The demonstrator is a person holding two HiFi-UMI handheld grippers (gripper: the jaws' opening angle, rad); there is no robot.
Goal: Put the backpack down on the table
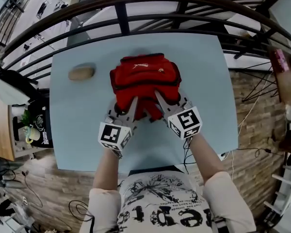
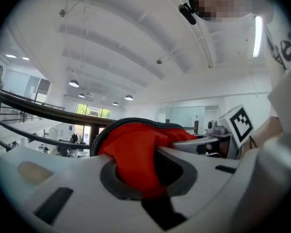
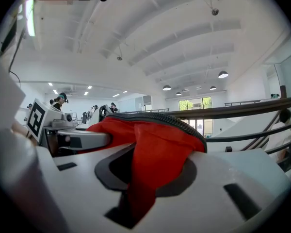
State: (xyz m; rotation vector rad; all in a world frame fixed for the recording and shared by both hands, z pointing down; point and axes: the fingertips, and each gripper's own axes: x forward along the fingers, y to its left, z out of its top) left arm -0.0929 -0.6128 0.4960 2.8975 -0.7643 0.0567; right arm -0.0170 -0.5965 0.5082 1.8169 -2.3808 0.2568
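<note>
Backpack point(image 1: 144, 79) position: middle of the table point(image 1: 82, 125), a little toward the far side; looks to rest on the top with only the near edge gathered up.
Direction from grippers: straight ahead of both, away from the body.
Long axis: across the body, side to side (wider than deep from the head view).
Nearer hand: neither; both at the near edge, side by side, just apart, angled in toward each other.
Left gripper point(image 1: 132, 106): nearly closed, a fold of red cloth pinched between the pads.
Right gripper point(image 1: 161, 101): narrow gap, red cloth hanging through it and filling it; appears gripped, perhaps more loosely than on the left.
Coming move, as judged: let go and draw back toward the body, away from the bag.
Material: soft red fabric, slack and creased where bunched; dark zip point(image 3: 184, 125) arcing over the top edge.
Shape: squat, rounded, pouch-like, flap on top.
Table surface: pale blue, flat, smooth, matte.
Other: tan oval lump point(image 1: 81, 73) left of the bag, well apart; dark curved railing point(image 1: 121, 18) beyond the far edge.
</note>
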